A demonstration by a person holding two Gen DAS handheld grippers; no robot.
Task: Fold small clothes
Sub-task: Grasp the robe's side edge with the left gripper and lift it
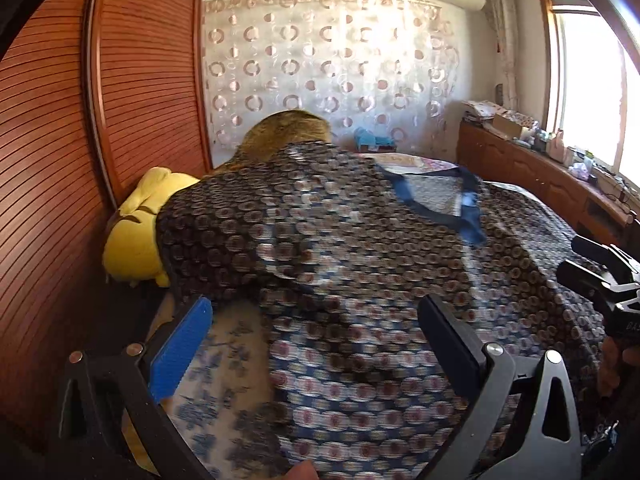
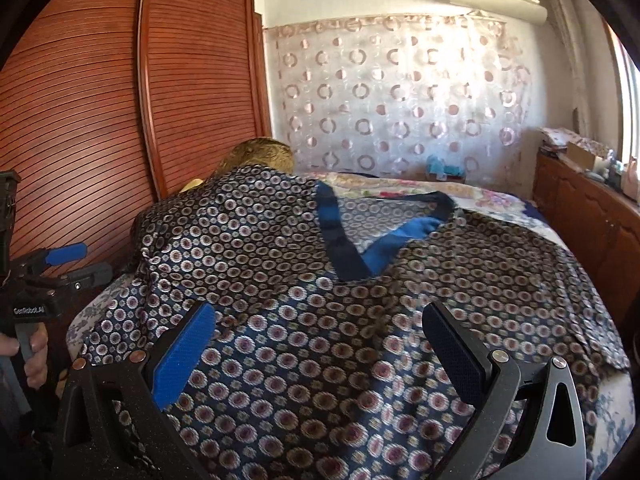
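A dark blue top (image 1: 360,248) printed with small rings lies spread over the bed, its blue V-neck trim (image 1: 464,216) facing the far side. My left gripper (image 1: 316,324) hovers low over its near left part, open, with the cloth under the wide-apart fingers and blurred. My right gripper (image 2: 320,340) is also open, above the top (image 2: 360,288) just short of the V-neck (image 2: 352,256). Each gripper shows in the other's view: the right gripper (image 1: 600,284) at the far right edge, the left gripper (image 2: 60,268) at the left, held by a hand (image 2: 34,356).
The bed's floral sheet (image 1: 216,364) shows at the near left corner. A yellow pillow (image 1: 136,232) and a brown furry thing (image 1: 288,132) lie beside the slatted wooden wardrobe (image 1: 140,80). A cluttered wooden cabinet (image 1: 532,168) runs under the window on the right.
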